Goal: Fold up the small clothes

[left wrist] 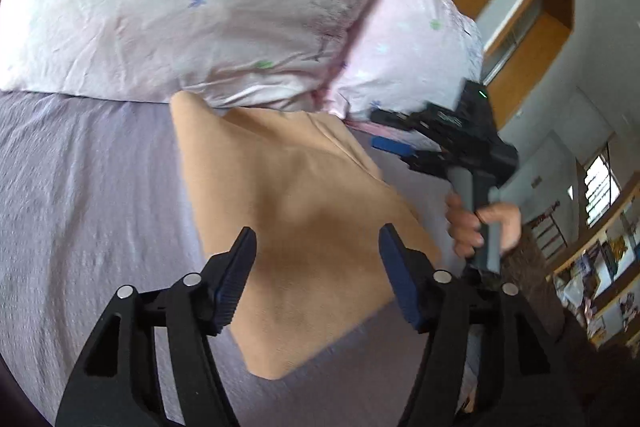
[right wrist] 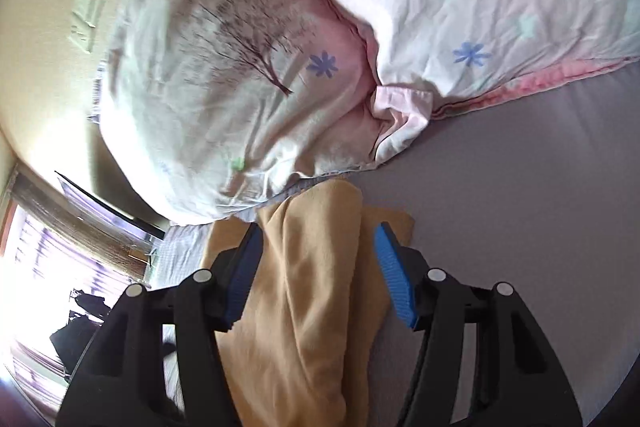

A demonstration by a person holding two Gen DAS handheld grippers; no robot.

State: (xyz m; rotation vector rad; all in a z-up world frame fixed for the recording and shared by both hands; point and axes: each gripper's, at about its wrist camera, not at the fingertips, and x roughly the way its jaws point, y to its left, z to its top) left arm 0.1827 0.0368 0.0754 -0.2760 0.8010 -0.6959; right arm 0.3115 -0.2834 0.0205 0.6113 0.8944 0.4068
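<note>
Lying on the bed is a tan cloth [left wrist: 304,227], soft and fuzzy, folded into a shape with straight edges and pointy corners. It sits on a pale purple sheet [left wrist: 92,195] that has a fine crinkly weave. Its far edge tucks just under a big puffy duvet [left wrist: 208,11], pink-white and wrinkled, with little blue and green flowers and a thin brown tree printed on it.

The left gripper [left wrist: 316,259] hangs over the near part of the cloth with its two black fingers spread wide and nothing between them. The finger pads are blue and ribbed.

From the right wrist camera, the right gripper [right wrist: 318,259] is spread wide too. A raised fold of the tan cloth [right wrist: 316,287] runs up between its fingers, but I cannot tell if the pads touch it.

In the left wrist view the right gripper [left wrist: 404,143] shows on the right side, near the cloth's far right edge, with a bare hand [left wrist: 480,227] wrapped round its grey handle. A small green light glows on its black top.

Far right stand wooden shelves [left wrist: 600,267] holding things too blurry to name, and no writing can be read
</note>
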